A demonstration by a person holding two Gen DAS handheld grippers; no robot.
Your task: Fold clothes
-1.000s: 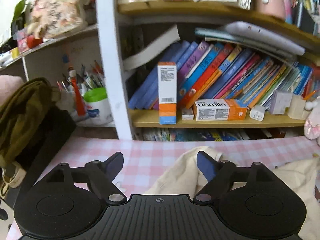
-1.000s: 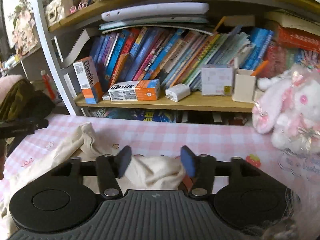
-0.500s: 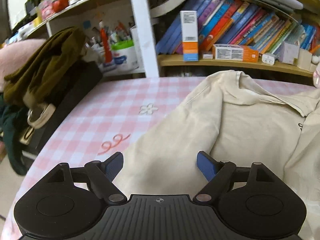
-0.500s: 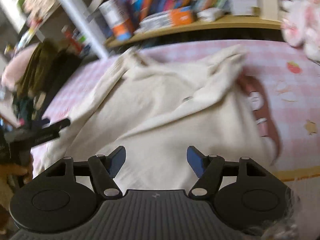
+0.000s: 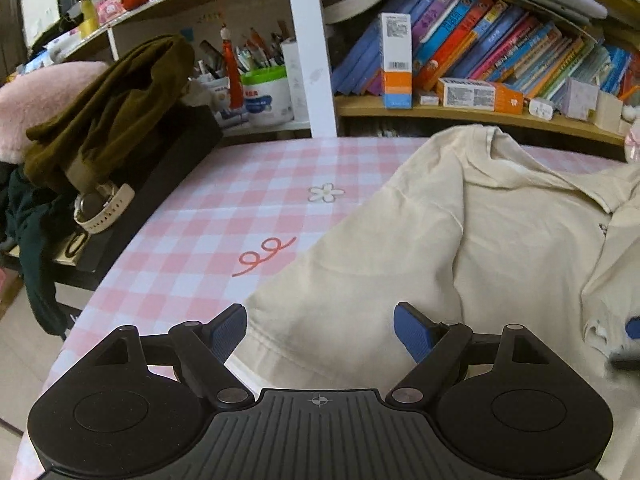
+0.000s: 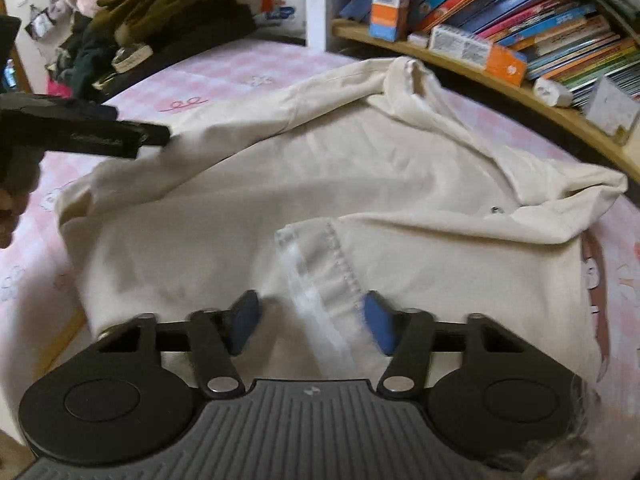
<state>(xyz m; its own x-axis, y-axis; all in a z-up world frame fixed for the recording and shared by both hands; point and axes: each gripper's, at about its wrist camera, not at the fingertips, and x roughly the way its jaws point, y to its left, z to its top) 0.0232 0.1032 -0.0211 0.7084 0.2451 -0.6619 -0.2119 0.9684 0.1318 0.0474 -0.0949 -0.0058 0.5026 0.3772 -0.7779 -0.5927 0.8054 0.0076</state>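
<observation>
A cream long-sleeved shirt (image 5: pixel 500 240) lies spread and rumpled on the pink checked tablecloth (image 5: pixel 240 216). My left gripper (image 5: pixel 320 330) is open and empty, just above the cuff end of the shirt's left sleeve. In the right wrist view the shirt (image 6: pixel 360 184) fills the middle, with a folded-over hem edge (image 6: pixel 332 264) running toward me. My right gripper (image 6: pixel 310 320) is open, its jaws either side of that hem edge, not closed on it. The left gripper (image 6: pixel 100 136) shows at the left, over the sleeve.
A bookshelf (image 5: pixel 460 110) with books and boxes runs along the back of the table. An olive garment (image 5: pixel 116 108) lies piled on a black box (image 5: pixel 160 184) at the left edge. A tub of pens (image 5: pixel 264 92) stands behind. A brown printed patch (image 6: pixel 596 280) shows right of the shirt.
Both grippers pulled back and tilted down from the bookshelf toward the table. The shirt, bunched a second ago, now lies spread out. Both grippers stayed open.
</observation>
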